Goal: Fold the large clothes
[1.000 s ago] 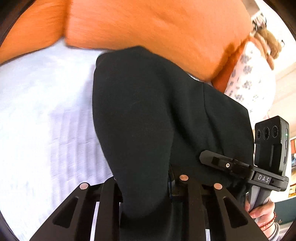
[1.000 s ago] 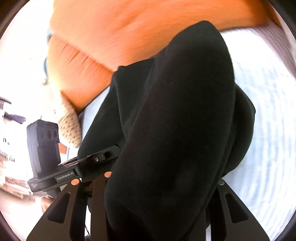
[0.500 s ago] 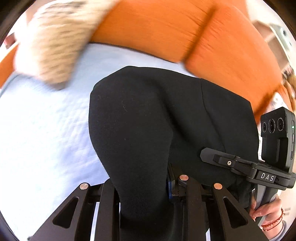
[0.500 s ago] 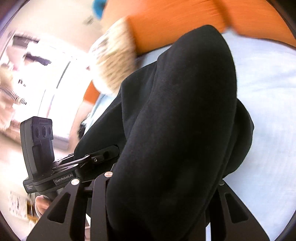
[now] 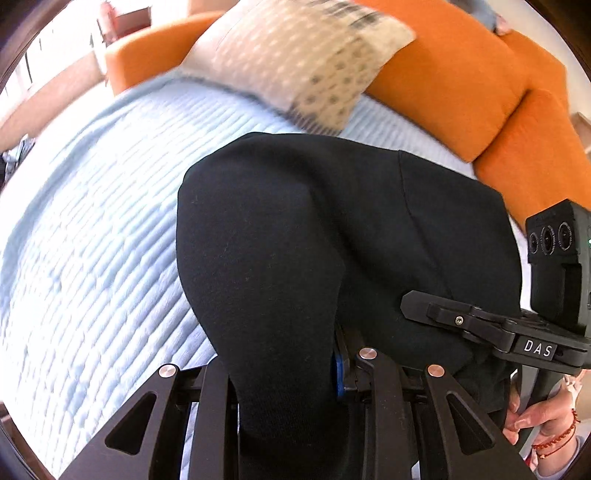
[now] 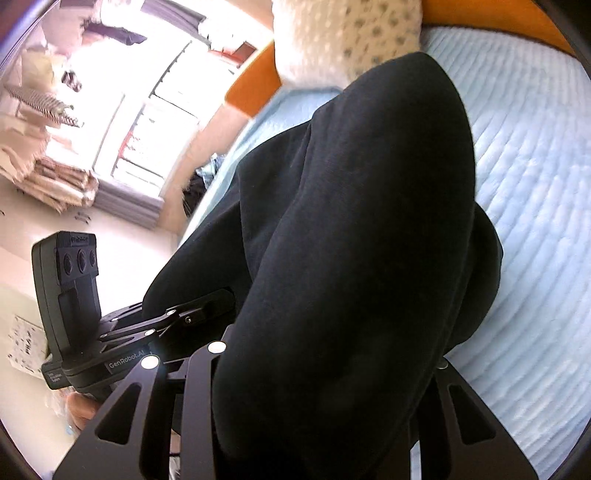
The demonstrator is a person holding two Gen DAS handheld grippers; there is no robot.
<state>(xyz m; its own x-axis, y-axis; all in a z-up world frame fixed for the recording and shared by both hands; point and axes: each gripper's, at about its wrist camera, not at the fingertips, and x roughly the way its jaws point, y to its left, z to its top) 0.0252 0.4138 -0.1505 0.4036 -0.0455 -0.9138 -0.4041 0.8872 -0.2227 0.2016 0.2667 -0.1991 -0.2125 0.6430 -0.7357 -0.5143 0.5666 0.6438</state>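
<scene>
A large black garment hangs bunched between my two grippers, above a pale blue quilted cover. My left gripper is shut on one end of the garment; the cloth drapes over its fingers and hides the tips. My right gripper is shut on the other end of the garment, its tips also covered. The right gripper shows at the right of the left wrist view, and the left gripper at the left of the right wrist view.
An orange sofa back curves behind the blue cover. A cream patterned cushion leans on it, also in the right wrist view. Left of the sofa are bright windows and stacked cardboard on the floor.
Both grippers have swung to the left along the sofa with the garment still held. The cushion and the room's window side have come into view.
</scene>
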